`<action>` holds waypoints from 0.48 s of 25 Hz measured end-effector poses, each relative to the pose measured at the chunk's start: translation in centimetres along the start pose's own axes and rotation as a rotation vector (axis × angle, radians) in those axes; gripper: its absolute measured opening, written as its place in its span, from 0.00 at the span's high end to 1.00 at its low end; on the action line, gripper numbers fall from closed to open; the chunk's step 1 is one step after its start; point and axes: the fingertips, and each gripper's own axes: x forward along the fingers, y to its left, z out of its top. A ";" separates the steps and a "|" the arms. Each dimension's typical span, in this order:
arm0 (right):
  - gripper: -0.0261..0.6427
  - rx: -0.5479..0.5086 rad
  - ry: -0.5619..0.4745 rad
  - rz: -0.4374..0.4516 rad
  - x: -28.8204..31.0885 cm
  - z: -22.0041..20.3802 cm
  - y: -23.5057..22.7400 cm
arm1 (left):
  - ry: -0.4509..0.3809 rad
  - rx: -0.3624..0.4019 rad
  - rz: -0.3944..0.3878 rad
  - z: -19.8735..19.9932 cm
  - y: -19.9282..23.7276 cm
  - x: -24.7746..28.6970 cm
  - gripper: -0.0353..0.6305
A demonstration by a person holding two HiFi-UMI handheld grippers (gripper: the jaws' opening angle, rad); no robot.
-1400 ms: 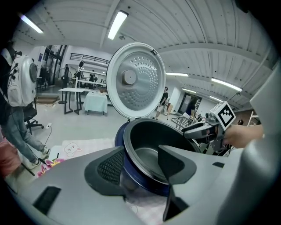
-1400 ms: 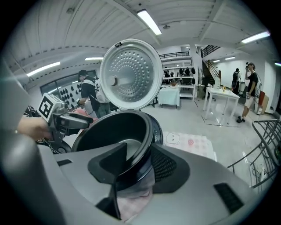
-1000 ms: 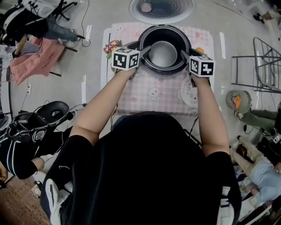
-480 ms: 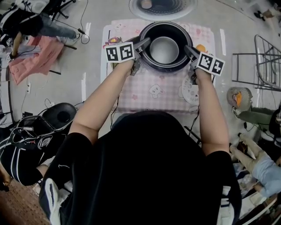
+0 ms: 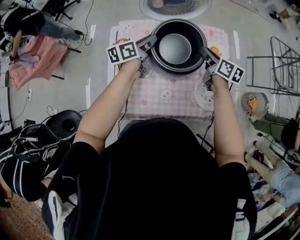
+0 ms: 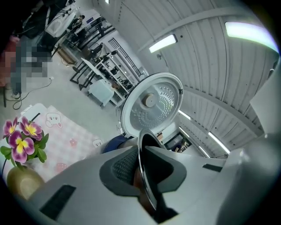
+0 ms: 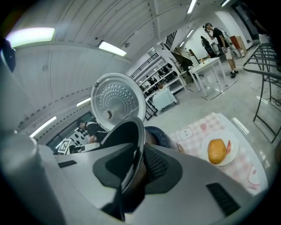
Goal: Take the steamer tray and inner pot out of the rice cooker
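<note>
The black inner pot (image 5: 176, 46), with a grey inside, hangs between both grippers over the pink checked tablecloth (image 5: 164, 96). My left gripper (image 5: 149, 45) is shut on the pot's left rim (image 6: 141, 145), and its jaws have just been closing on it. My right gripper (image 5: 206, 54) is shut on the right rim (image 7: 139, 140), its jaws also just closed further. The rice cooker's blue body (image 6: 115, 143) shows behind the pot, with its round lid (image 5: 174, 7) standing open. A white round perforated tray (image 5: 201, 98) lies on the cloth below my right hand.
Purple flowers in a vase (image 6: 22, 139) stand at the table's left. A plate with an orange piece of food (image 7: 218, 150) sits at the right. People, bags and a pink cloth (image 5: 42, 58) surround the table on the floor; a metal rack (image 5: 286, 65) stands to the right.
Both grippers have rolled and closed on the pot's rim. The pot now looks larger and higher in the head view, lifted towards the camera.
</note>
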 end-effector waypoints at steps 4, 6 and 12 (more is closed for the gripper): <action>0.85 -0.016 -0.030 0.009 -0.9 1.1 1.6 | -0.014 0.008 -0.014 1.1 -1.0 -0.7 0.88; 0.85 -0.021 -0.047 0.011 -1.4 1.6 2.4 | -0.023 0.015 -0.021 1.7 -1.6 -1.2 0.88; 0.86 -0.047 -0.095 0.026 -2.7 2.8 5.3 | -0.040 0.042 -0.055 3.1 -3.1 -2.8 0.88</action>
